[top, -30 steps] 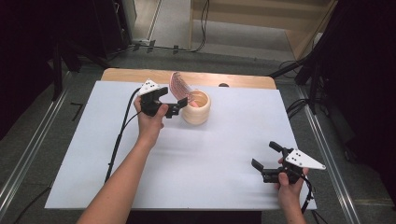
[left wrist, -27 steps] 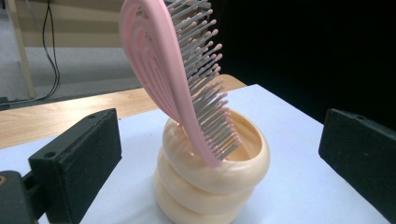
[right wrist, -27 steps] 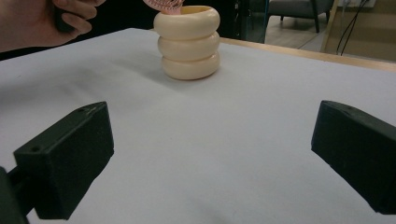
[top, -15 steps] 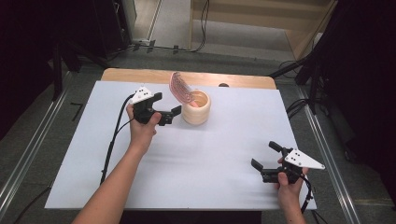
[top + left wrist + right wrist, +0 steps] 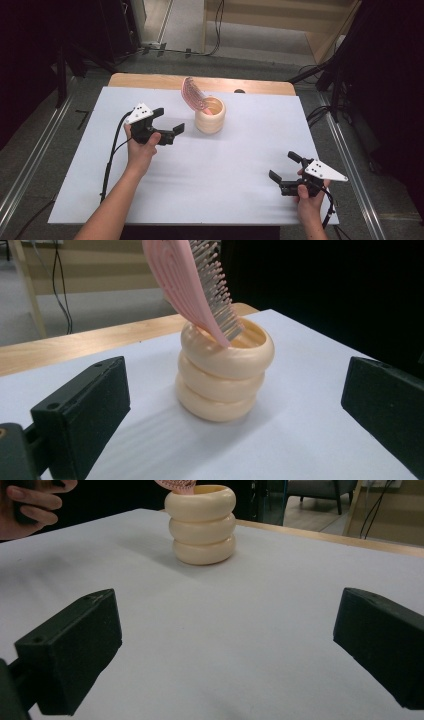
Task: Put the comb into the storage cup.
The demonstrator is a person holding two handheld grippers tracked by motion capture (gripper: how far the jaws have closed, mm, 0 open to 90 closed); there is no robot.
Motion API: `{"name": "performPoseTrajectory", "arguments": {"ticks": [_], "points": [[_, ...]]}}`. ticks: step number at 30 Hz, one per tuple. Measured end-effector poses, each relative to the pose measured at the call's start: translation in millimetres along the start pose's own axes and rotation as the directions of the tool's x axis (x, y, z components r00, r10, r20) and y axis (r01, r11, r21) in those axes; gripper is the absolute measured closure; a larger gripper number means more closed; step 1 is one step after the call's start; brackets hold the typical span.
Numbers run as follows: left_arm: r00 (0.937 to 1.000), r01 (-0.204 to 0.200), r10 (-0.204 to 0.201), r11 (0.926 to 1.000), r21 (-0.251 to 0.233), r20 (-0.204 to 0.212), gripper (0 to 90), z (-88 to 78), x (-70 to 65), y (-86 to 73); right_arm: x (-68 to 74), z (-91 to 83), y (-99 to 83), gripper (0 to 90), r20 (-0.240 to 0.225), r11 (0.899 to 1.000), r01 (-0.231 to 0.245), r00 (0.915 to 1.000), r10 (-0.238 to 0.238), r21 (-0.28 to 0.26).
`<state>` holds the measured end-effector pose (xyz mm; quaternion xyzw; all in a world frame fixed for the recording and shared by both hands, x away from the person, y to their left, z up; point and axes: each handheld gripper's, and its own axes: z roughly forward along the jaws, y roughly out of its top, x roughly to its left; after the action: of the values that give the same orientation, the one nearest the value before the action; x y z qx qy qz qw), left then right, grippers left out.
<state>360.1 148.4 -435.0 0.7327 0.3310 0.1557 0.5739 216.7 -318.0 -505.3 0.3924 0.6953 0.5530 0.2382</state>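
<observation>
A cream ribbed cup stands on the white table top near the back middle. A pink hairbrush leans out of it, bristle head up, tilted to the left. My left gripper is open, left of the cup and apart from it, with nothing between its jaws. My right gripper is open too, low over the table near the front right corner, holding nothing.
The white sheet covers a wooden table whose back edge shows. Metal rails run along the floor on both sides. Cables trail from the left gripper across the sheet.
My left gripper has drawn back from the cup toward the left and front, its jaws open. The brush stays in the cup. The right gripper has not moved.
</observation>
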Motion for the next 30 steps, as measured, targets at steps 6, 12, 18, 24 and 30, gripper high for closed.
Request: {"name": "performPoseTrajectory", "arguments": {"ticks": [6, 12, 18, 24, 30], "points": [[1.0, -0.005, 0.005, 1.0, 0.001, -0.001, 0.0, -12.6, -0.7, -7.6, 0.3, 0.3, 0.2, 0.0, 0.0, 1.0, 0.003, 1.0, -0.003, 0.0], [1.0, -0.008, 0.008, 1.0, -0.005, 0.002, 0.0, -23.7, -1.7, -14.4, 0.7, 0.6, 0.2, 0.0, 0.003, 1.0, 0.001, 1.0, -0.001, 0.002], [0.9997, -0.022, 0.022, 0.9998, 0.003, 0.01, 0.0, -33.0, -6.4, -23.4, 0.5, 0.5, 0.3, 0.0, 0.002, 1.0, 0.001, 1.0, -0.001, 0.003], [0.9995, -0.03, 0.03, 0.9995, 0.007, 0.013, 0.0, -42.8, -11.0, -29.9, 0.9, 0.5, 0.6, 0.0, 0.0, 1.0, -0.002, 1.0, 0.002, 0.002], [0.9991, -0.042, 0.042, 0.9991, 0.005, 0.011, 0.0, -53.7, -11.7, -33.6, 1.3, 0.4, 0.9, 0.0, 0.002, 1.0, -0.002, 1.0, 0.002, 0.004]]}}
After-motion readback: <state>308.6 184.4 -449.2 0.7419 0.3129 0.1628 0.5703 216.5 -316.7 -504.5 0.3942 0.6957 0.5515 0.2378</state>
